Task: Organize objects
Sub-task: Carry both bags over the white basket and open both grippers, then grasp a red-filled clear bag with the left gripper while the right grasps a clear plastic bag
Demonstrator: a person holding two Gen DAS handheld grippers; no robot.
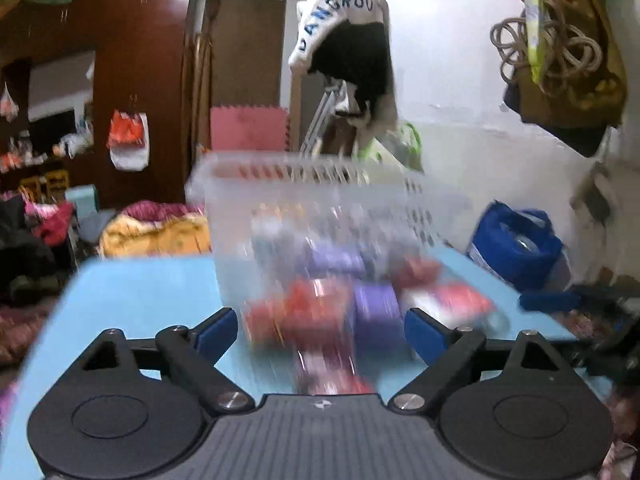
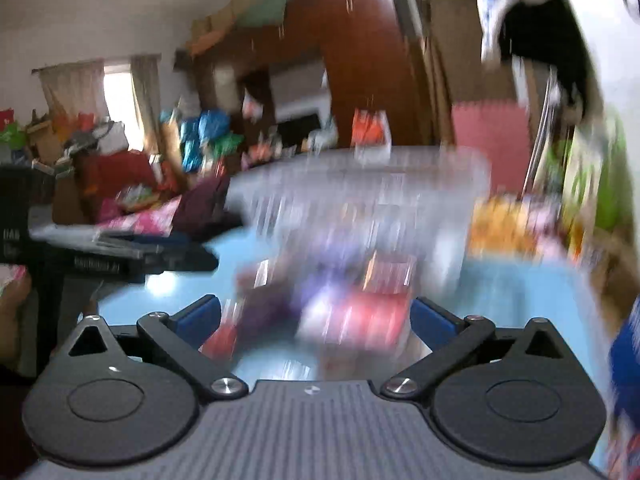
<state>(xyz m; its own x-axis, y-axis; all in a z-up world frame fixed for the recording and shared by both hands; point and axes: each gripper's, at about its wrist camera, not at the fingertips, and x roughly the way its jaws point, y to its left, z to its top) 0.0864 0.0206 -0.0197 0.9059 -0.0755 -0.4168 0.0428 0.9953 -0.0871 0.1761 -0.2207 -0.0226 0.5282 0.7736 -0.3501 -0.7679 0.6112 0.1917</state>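
A clear slatted plastic basket (image 1: 320,184) stands on the light blue table (image 1: 140,292), blurred in both views. Red (image 1: 304,312), purple (image 1: 378,312) and white-and-red packets (image 1: 452,300) lie in a heap at its near side. The blur hides whether they are inside the basket or in front of it. My left gripper (image 1: 320,334) is open, its blue pads (image 1: 216,332) wide apart on either side of the heap and pressing on nothing. My right gripper (image 2: 316,322) is open too, straddling a red-and-white packet (image 2: 360,312) before the basket (image 2: 360,184). Its blue tip (image 1: 548,300) shows at the right of the left wrist view.
A blue bag (image 1: 516,248) sits off the table's right edge by the white wall. A white garment (image 1: 340,12) and a bag with coiled rope (image 1: 560,60) hang above. A brown wardrobe (image 1: 140,60), a pink foam mat (image 1: 248,128) and piled clothes (image 1: 156,232) lie beyond.
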